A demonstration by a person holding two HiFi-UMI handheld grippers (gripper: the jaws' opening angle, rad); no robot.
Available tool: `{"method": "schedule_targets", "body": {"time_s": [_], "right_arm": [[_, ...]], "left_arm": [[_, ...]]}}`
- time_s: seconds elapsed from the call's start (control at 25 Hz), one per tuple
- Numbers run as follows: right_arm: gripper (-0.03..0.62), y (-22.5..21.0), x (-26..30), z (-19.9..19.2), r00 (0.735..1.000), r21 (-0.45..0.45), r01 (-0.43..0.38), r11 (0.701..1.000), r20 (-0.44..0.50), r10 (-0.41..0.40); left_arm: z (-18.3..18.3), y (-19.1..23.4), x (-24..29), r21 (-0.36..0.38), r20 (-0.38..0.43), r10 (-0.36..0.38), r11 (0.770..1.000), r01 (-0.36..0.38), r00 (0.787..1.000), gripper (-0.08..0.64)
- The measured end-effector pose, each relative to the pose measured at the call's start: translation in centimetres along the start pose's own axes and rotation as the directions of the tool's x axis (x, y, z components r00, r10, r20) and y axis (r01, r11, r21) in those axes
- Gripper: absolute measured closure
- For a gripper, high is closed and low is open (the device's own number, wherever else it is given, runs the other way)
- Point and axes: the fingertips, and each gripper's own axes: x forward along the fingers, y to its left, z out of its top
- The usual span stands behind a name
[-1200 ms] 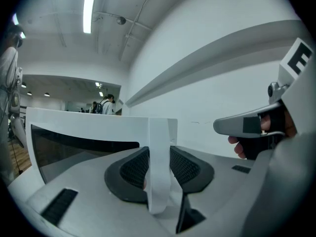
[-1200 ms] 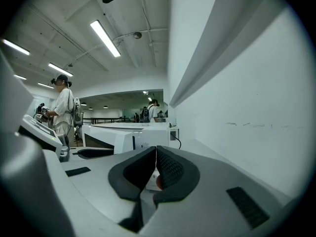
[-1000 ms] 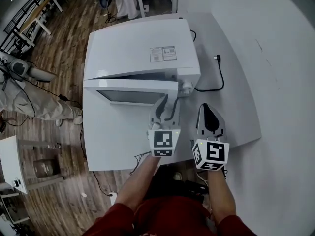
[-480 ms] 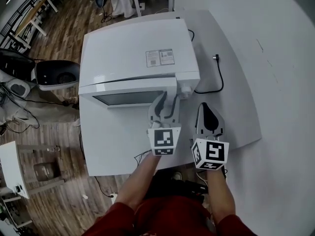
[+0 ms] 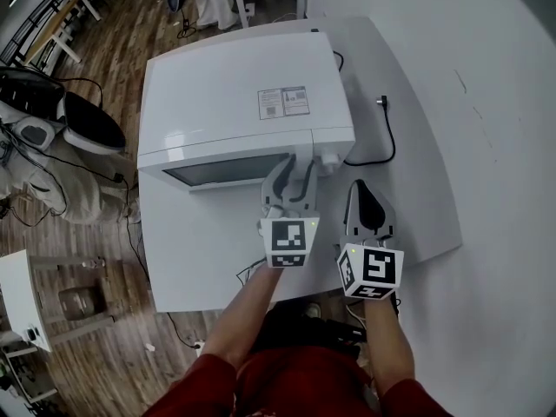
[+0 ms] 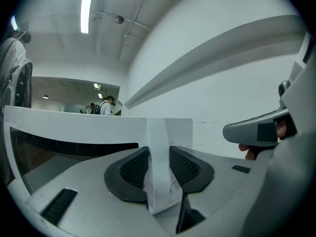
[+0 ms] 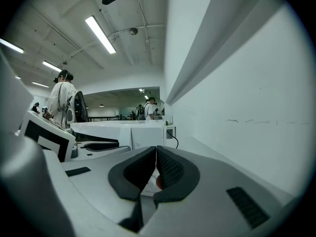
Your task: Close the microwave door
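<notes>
Closest in, bottom centre of the head view: two red-sleeved forearms, each holding a gripper.

Right gripper (image 5: 367, 193), right of centre, over bare white table (image 5: 426, 207). Its own view shows the pads (image 7: 170, 167) pressed together with nothing held. Idle.

Left gripper (image 5: 291, 174), at centre, just beyond it. In the left gripper view, the pads (image 6: 133, 168) pinch the free edge of the microwave door (image 6: 98, 127), one pad on each face of the white panel.

In the head view, the door (image 5: 221, 170) lies almost flush with the microwave (image 5: 234, 85), which fills the upper centre. Only a thin seam shows along the front, and the dark window strip faces the person. A power cable (image 5: 382, 142) trails off on the right.

Step, by my reading: the last stretch of the close, with the door guided home by its edge.

Next move probably calls for:
- a short, square push toward the body until the latch seats
- spreading the jaws in time, so the pad behind the panel is not trapped between door and frame
</notes>
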Motion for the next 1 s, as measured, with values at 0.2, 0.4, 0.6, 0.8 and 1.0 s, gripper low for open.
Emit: {"method": "schedule_targets", "body": {"time_s": [0.2, 0.4, 0.6, 0.8, 1.0], "right_arm": [[0.566, 0.4, -0.3, -0.1, 1.0, 0.0, -0.004, 1.0, 0.002, 0.004], [0.566, 0.8, -1.1, 0.5, 1.0, -0.007, -0.012, 1.0, 0.009, 0.012], [0.566, 1.5, -1.9, 1.3, 0.999, -0.012, -0.026, 1.0, 0.026, 0.026], [0.566, 3.0, -2.7, 2.9, 0.996, -0.021, -0.066, 0.998, 0.058, 0.067], [0.566, 5.3, -3.7, 4.9, 0.987, -0.033, -0.121, 0.992, 0.098, 0.123]], "left_arm": [[-0.2, 0.0, 0.0, 0.017, -0.01, -0.006, 1.0, 0.006, 1.0, 0.413], [0.3, 0.2, -1.1, 0.033, -0.004, 0.018, 0.999, -0.017, 1.0, 0.456], [1.4, 0.5, -2.9, 0.039, 0.022, 0.034, 0.999, -0.035, 0.999, 0.467], [3.0, 1.4, -5.6, 0.045, 0.045, 0.072, 0.996, -0.074, 0.996, 0.483], [5.2, 3.1, -9.4, 0.041, 0.077, 0.146, 0.988, -0.149, 0.986, 0.501]]}}
